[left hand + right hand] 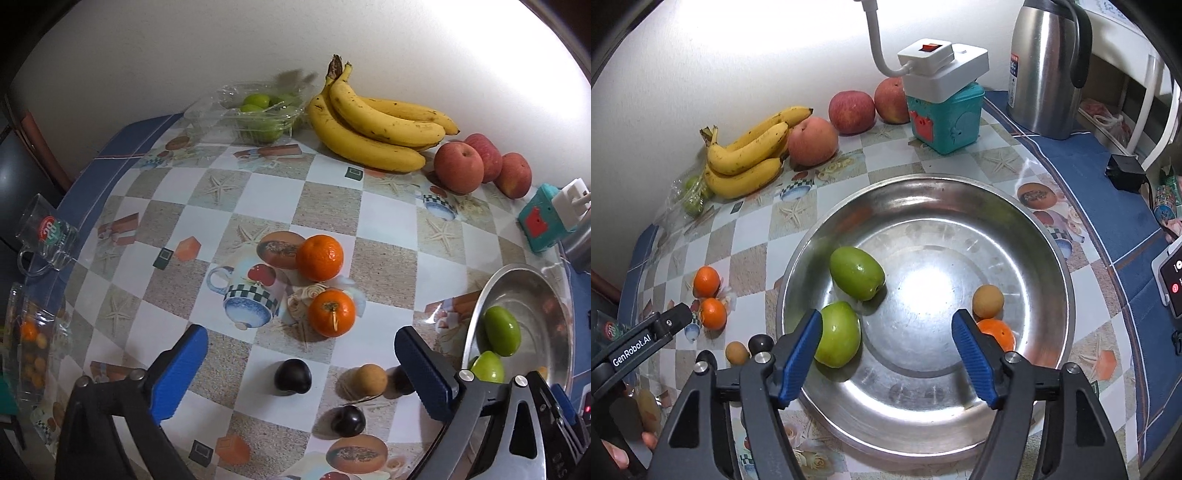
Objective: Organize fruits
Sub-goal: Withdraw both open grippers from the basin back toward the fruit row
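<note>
Two green fruits [849,306] lie in the steel bowl [1052,258], long axes slanting; both grippers [886,350] gape wide, empty.

My left wrist camera is looking down and forward over the worktop [332,206] from close above its near side, facing the far wall, framed by the left claw [299,373]. My right wrist camera is sitting further right, hovering close over the steel bowl [1067,295] and looking steeply down through the right claw [886,354]. Both views are sharing the bananas [373,122] [746,155], the apples [480,166] [849,110], the two oranges [325,284] [709,299] and the bowl, which is only showing at the right edge of my left view.
</note>
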